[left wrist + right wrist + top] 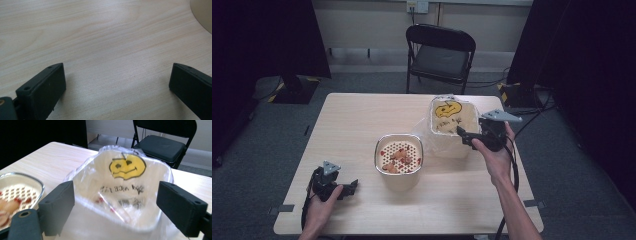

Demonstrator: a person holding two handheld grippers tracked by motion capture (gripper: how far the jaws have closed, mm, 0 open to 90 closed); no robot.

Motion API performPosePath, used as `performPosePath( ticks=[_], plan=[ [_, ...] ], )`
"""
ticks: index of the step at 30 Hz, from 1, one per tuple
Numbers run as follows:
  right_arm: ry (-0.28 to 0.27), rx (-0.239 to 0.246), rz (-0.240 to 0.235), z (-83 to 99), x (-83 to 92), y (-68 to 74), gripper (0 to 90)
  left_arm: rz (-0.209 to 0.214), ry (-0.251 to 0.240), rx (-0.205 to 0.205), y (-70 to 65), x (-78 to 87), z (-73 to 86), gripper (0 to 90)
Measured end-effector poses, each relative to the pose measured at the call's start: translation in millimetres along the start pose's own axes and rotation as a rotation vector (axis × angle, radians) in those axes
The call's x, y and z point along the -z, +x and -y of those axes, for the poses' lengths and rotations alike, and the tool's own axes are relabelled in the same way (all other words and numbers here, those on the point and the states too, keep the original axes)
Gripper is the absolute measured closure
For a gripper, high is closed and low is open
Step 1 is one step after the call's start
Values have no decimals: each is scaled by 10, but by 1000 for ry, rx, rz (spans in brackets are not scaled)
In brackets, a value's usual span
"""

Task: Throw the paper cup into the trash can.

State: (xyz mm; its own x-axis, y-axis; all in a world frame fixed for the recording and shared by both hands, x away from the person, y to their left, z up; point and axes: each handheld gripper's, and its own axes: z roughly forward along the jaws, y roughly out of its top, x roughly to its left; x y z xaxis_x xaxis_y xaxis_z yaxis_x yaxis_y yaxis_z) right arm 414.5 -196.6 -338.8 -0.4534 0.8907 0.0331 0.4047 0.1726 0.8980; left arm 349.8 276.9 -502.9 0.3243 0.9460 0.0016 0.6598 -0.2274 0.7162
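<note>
The right gripper, jaws wide and empty, is at the right rim of the cream square bin lined with a clear smiley-face plastic bag, right of centre in the high view, probably to reach inside. The left gripper, also wide open, rests on the pale wooden worktop at lower left, beside the cream container with a perforated insert and food pieces.

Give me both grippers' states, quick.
Left gripper: open, nothing held, resting over bare table.
Right gripper: open, nothing gripped, at the bag-lined bin.
</note>
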Motion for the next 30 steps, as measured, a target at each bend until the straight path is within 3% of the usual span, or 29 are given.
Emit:
performPosePath(
  ticks=[8,16,20,22,30],
  plan=[
    [24,-4,23,340,218,0,146,0,0,0,0,0,0,3],
    [56,-18,28,753,271,17,144,0,0,0,0,0,0,3],
    [70,-33,26,911,263,7,144,0,-1,0,0,-1,0,3],
    [105,-36,27,1088,213,13,145,0,0,0,0,0,0,3],
    [175,-32,31,1409,91,22,144,0,-1,0,0,0,0,3]
  ],
)
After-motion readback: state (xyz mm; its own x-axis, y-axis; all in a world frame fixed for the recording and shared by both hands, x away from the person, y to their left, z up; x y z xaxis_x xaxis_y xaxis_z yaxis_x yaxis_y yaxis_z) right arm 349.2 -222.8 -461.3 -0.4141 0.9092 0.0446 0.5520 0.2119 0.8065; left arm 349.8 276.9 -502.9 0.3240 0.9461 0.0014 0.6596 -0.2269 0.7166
